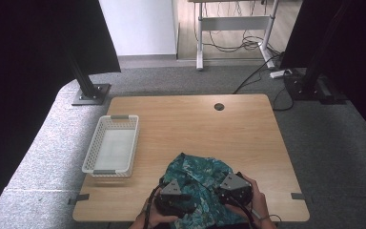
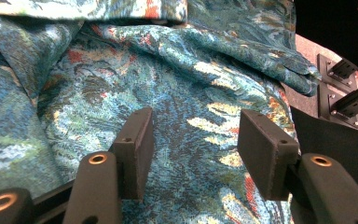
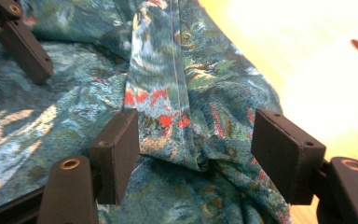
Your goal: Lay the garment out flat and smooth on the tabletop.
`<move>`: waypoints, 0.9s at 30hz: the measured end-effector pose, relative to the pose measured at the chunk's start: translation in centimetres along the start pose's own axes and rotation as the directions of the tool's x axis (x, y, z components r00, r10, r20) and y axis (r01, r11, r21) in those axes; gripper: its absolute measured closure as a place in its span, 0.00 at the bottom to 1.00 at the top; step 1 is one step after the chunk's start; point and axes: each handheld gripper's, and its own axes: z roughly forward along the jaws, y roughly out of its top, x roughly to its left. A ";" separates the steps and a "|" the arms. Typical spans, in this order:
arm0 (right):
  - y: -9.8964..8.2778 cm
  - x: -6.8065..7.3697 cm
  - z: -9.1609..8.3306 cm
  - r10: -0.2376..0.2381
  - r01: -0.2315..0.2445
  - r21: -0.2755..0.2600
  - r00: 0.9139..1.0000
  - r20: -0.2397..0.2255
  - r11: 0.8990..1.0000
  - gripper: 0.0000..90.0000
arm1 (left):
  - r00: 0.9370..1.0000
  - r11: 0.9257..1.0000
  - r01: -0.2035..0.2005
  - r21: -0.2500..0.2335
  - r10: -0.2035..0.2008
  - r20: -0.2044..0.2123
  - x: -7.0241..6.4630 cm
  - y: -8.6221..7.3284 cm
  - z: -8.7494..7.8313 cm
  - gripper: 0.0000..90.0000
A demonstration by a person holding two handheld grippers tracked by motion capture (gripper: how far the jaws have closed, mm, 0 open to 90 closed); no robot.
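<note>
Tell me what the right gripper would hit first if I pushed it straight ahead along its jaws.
Most likely the patterned cloth: a seamed fold bunches between the open jaws of the right gripper. How close it is, I can't tell.

My left gripper [image 1: 177, 194] sits low in front of me, my left hand [image 1: 158, 217] wrapped under its body, its jaws parted and level with each other, nothing pinched between the pads [image 2: 137, 149]. My right gripper [image 1: 229, 185] sits beside it, angled inward, held by my right hand [image 1: 258, 198]. Its jaws stand wider apart, pads [image 3: 119, 149] touching nothing.
</note>
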 end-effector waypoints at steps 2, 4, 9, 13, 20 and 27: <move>0.2 0.4 0.2 -0.018 0.019 0.011 0.999 -0.033 1.000 0.36 | 1.000 1.000 0.001 0.000 -0.001 0.000 0.0 0.0 0.0 0.50; 0.3 0.8 0.9 -0.042 0.045 0.046 0.997 -0.060 0.998 0.35 | 1.000 1.000 0.000 0.000 0.000 -0.001 0.0 0.0 0.0 0.50; 0.0 0.4 2.3 0.002 0.005 0.082 0.997 -0.082 0.997 0.35 | 1.000 1.000 0.001 -0.002 -0.001 -0.001 0.0 0.0 0.0 0.50; -0.3 -0.2 3.1 0.057 -0.045 0.103 0.992 -0.114 0.994 0.51 | 1.000 1.000 -0.001 -0.002 0.001 0.001 0.0 0.0 0.0 0.51; -0.9 -1.3 3.0 0.194 -0.180 0.082 0.959 -0.207 0.980 0.86 | 1.000 1.000 -0.002 -0.003 0.002 0.000 0.1 -0.1 -0.2 0.52; -1.1 -2.7 1.6 0.298 -0.291 0.068 0.901 -0.317 0.954 0.94 | 1.000 1.000 -0.003 0.003 0.003 0.001 0.5 -0.3 -0.6 0.53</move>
